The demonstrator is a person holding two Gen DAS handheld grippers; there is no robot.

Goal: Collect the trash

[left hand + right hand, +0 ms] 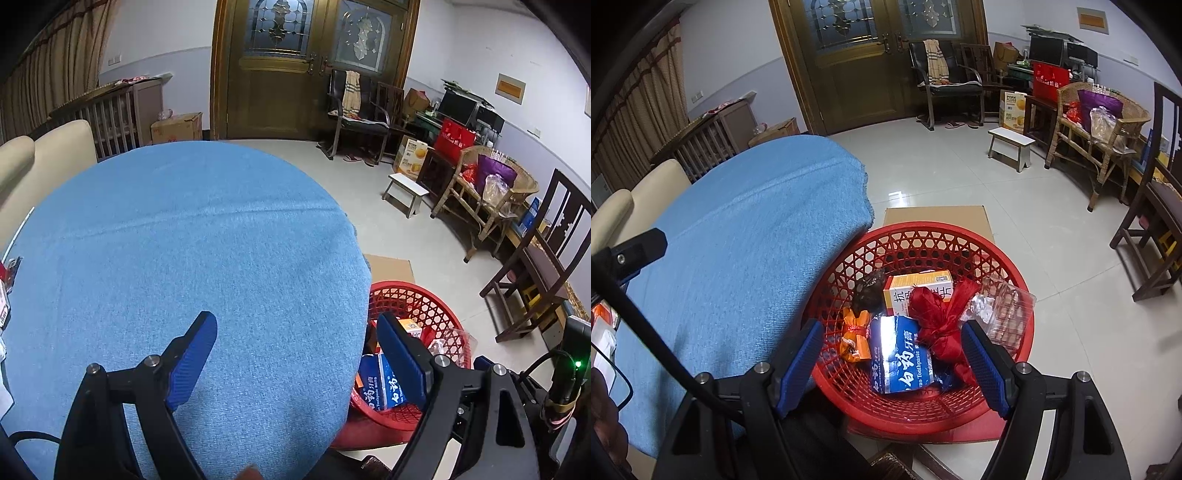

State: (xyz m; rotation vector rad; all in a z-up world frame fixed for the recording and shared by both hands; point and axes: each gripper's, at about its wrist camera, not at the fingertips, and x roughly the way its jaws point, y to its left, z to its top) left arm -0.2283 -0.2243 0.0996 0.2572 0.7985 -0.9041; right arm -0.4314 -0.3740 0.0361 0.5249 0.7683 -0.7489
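A red plastic basket (pixel 923 236) stands on the floor beside the table and also shows in the left wrist view (pixel 413 291). Inside it lie a blue toothpaste box (pixel 901 358), an orange-and-white medicine box (pixel 918 290), a red string bundle (pixel 942 317), an orange wrapper (pixel 855 334) and a clear plastic tray (pixel 1004 306). My right gripper (pixel 891 325) hangs open above the basket, holding nothing. My left gripper (pixel 295 319) is open over the right edge of the blue tablecloth (pixel 184 240), with nothing between its fingers.
Flat cardboard (pixel 934 214) lies under the basket. Small packets (pixel 4 291) sit at the table's left edge. A white stool (pixel 1010 142), a wicker chair (pixel 1104 122) and a dark wooden chair (pixel 1152 221) stand on the tiled floor. A cream sofa (pixel 44 155) is behind the table.
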